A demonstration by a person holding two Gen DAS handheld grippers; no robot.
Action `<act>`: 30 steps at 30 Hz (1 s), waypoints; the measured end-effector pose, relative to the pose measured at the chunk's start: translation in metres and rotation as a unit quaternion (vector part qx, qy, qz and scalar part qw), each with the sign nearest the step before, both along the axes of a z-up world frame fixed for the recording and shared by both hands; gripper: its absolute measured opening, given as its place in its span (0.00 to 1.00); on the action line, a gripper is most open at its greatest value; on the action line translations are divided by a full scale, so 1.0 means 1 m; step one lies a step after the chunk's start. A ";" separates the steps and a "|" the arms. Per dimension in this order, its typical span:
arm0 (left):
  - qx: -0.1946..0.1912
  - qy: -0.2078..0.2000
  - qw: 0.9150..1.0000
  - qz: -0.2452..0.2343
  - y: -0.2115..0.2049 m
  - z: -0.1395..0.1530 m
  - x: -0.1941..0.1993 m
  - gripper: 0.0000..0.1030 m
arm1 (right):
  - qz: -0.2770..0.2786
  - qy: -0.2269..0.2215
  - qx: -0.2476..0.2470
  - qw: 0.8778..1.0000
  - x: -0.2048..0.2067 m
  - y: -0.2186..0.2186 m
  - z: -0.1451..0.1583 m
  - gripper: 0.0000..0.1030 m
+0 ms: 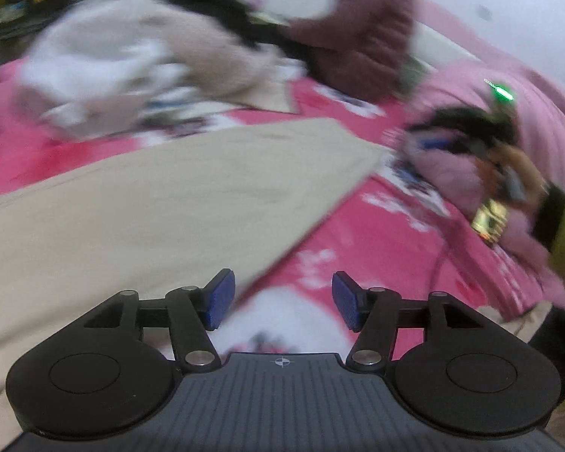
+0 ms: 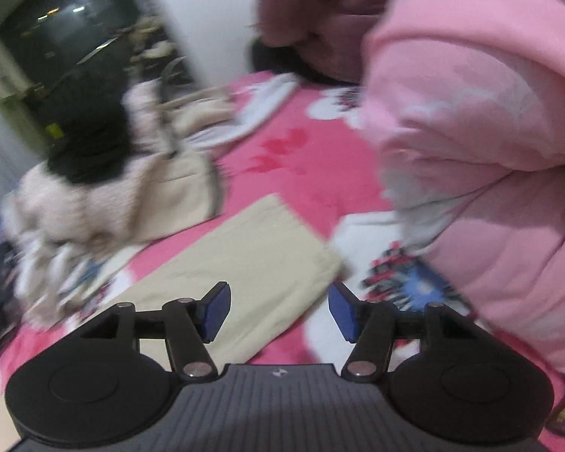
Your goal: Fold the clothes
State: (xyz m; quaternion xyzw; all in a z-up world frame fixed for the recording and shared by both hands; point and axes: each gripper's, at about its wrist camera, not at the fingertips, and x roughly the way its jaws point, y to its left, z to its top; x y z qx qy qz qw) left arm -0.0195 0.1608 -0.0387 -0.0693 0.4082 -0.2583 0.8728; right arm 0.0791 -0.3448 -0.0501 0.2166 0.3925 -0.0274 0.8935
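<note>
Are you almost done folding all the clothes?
Not yet. The beige garment lies flat on the pink bedspread, looking folded. Both the left gripper and right gripper are open and hold nothing. The heap of clothes still waits.

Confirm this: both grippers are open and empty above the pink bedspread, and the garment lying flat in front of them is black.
Wrong on the colour. The flat garment is beige, as the right wrist view shows; the black item sits on the pile further back. The rest holds: left gripper and right gripper stand open and empty above the pink bedspread.
</note>
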 end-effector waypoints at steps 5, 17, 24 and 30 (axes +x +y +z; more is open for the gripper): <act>0.040 0.043 0.987 0.150 0.097 0.031 -0.051 0.56 | 0.101 -0.006 0.021 0.995 -0.018 0.048 0.017 0.59; -0.061 0.190 0.886 0.419 0.243 0.006 -0.204 0.58 | 0.436 0.000 0.071 0.897 -0.077 0.194 0.020 0.60; -0.186 0.254 0.841 0.440 0.243 -0.053 -0.232 0.61 | 0.546 -0.035 0.108 0.830 -0.104 0.173 0.093 0.60; -0.274 0.260 0.790 0.484 0.245 -0.089 -0.230 0.70 | 0.556 -0.032 0.151 0.817 -0.121 0.163 0.098 0.96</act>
